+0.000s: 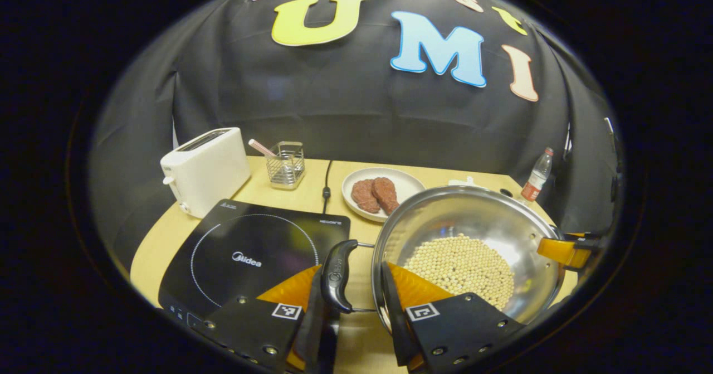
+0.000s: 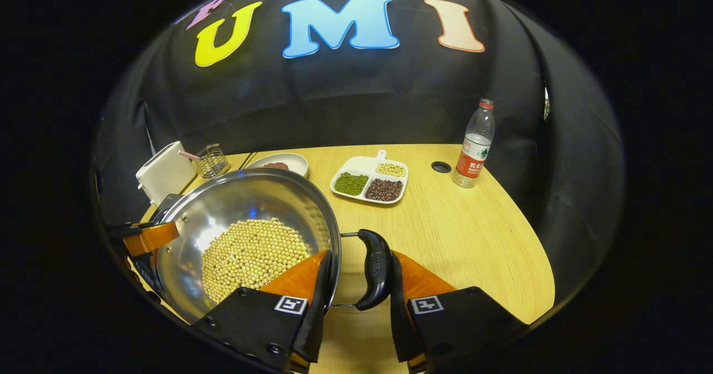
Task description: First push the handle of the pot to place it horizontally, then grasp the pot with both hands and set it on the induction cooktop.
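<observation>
Tongs, left and right, straddle pot handles, grip uncertain; cooktop placement remains, left.

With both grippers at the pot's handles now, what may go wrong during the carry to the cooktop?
1. The left gripper straddles the pot's left handle with a gap on one side; if it stays loose, the pot may tilt.
2. The pot holds loose soybeans; a tilt might spill them.
3. The plate of meat sits close behind the pot and beside the induction cooktop; the rim could bump it.
</observation>
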`<state>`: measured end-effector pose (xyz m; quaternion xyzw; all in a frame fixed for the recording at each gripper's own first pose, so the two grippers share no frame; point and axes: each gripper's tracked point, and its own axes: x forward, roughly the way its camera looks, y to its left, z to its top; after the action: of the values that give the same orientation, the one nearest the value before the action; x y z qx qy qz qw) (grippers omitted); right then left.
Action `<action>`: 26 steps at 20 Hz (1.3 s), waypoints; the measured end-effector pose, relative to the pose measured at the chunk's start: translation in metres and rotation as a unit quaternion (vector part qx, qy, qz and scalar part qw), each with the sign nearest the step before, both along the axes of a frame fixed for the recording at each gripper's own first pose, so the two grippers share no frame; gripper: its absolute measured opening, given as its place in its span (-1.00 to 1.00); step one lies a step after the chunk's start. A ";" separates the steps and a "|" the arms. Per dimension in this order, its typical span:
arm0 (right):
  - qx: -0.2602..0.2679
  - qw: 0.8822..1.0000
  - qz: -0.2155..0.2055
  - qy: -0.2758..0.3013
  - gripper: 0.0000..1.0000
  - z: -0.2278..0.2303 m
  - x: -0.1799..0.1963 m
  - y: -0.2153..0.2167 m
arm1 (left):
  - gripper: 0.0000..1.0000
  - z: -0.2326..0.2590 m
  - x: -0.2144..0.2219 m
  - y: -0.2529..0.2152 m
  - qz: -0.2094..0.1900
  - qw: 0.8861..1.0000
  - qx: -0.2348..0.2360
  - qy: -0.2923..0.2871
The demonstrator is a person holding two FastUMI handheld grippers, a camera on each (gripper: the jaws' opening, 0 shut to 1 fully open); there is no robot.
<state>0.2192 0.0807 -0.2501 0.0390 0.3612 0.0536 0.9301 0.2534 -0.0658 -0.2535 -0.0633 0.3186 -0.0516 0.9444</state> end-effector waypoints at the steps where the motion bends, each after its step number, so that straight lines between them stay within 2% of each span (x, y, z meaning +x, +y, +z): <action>1: 0.000 1.000 0.001 -0.002 0.06 0.002 0.000 0.007 | 0.11 0.001 0.001 0.007 0.002 1.000 0.000 -0.001; 2: 0.001 1.000 0.001 -0.002 0.00 0.005 0.000 0.015 | -0.02 0.002 0.003 0.014 0.001 1.000 0.002 -0.002; 3: 0.003 1.000 0.000 -0.002 0.06 0.007 0.000 0.022 | -0.02 0.002 0.004 0.022 0.001 1.000 0.004 -0.004; 6: 0.006 1.000 0.002 -0.001 -0.02 0.013 0.001 0.044 | 0.00 0.005 0.008 0.045 0.001 1.000 0.007 -0.008; 8: 0.003 1.000 0.006 -0.005 0.06 0.018 0.002 0.057 | 0.11 0.005 0.009 0.062 0.007 1.000 0.005 -0.006; 9: 0.003 1.000 0.009 -0.008 -0.02 0.021 0.003 0.065 | 0.05 0.003 0.009 0.069 0.009 1.000 0.004 -0.006; 10: 0.004 1.000 0.011 -0.009 0.00 0.022 0.003 0.072 | 0.11 0.003 0.009 0.077 0.012 1.000 0.004 -0.006; 13: 0.011 1.000 0.015 -0.009 0.00 0.025 0.003 0.094 | -0.02 0.004 0.011 0.100 0.015 1.000 0.010 -0.007; 15: 0.016 1.000 0.016 -0.006 -0.02 0.024 0.003 0.110 | 0.05 0.002 0.014 0.115 0.016 1.000 0.014 -0.005; 16: 0.019 1.000 0.017 -0.005 0.05 0.023 0.004 0.116 | 0.05 0.001 0.014 0.123 0.018 1.000 0.016 -0.004; 17: 0.021 1.000 0.018 -0.004 -0.02 0.024 0.004 0.123 | 0.11 -0.001 0.015 0.130 0.019 1.000 0.017 -0.003; 18: 0.023 1.000 0.018 -0.005 0.06 0.026 0.004 0.129 | 0.05 -0.001 0.014 0.136 0.020 1.000 0.016 -0.004; 19: 0.024 1.000 0.019 -0.006 -0.02 0.027 0.006 0.135 | 0.05 0.000 0.016 0.142 0.020 1.000 0.015 -0.005; 23: 0.029 0.999 0.021 -0.007 -0.02 0.028 0.009 0.161 | 0.05 -0.003 0.022 0.168 0.023 1.000 0.018 -0.006; 24: 0.033 0.999 0.020 -0.007 0.05 0.028 0.008 0.167 | 0.00 -0.004 0.025 0.173 0.024 1.000 0.018 -0.006; 25: 0.036 0.999 0.020 -0.008 -0.02 0.029 0.009 0.173 | 0.05 -0.007 0.026 0.180 0.024 1.000 0.019 -0.006; 26: 0.037 0.999 0.019 -0.009 0.00 0.028 0.010 0.178 | 0.05 -0.007 0.027 0.186 0.023 1.000 0.020 -0.007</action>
<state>0.2290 0.2589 -0.2218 0.0659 0.3516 0.0854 0.9299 0.2805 0.1206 -0.2606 -0.0514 0.3118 -0.0238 0.9485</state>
